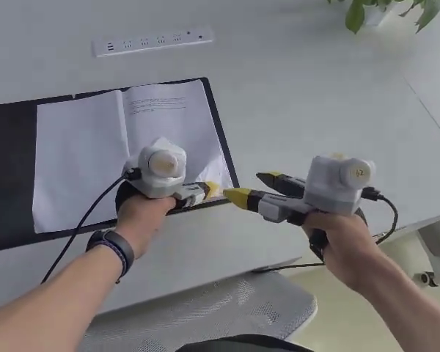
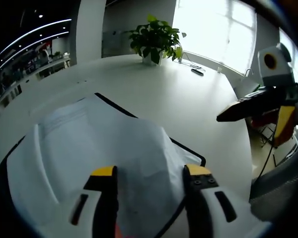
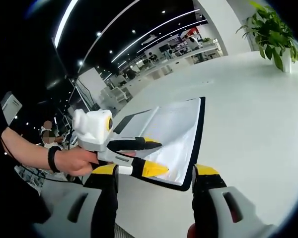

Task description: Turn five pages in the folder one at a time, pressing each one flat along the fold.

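Page turn seemingly just starting in the open black folder point(image 1: 7, 169)
I held left gripper point(image 2: 150, 171) and right gripper point(image 1: 246, 185) open; white paper page point(image 1: 176, 125) unturned, fold unpressed, count unclear.

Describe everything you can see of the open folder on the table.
The folder is black, thin and stiff-looking, and lies open and flat on the white table. White sheets fill it, with faint printed lines near the top of the right-hand one. That sheet looks slightly lifted near its lower right corner, where the left gripper has its open jaws either side of the paper at the folder's edge.
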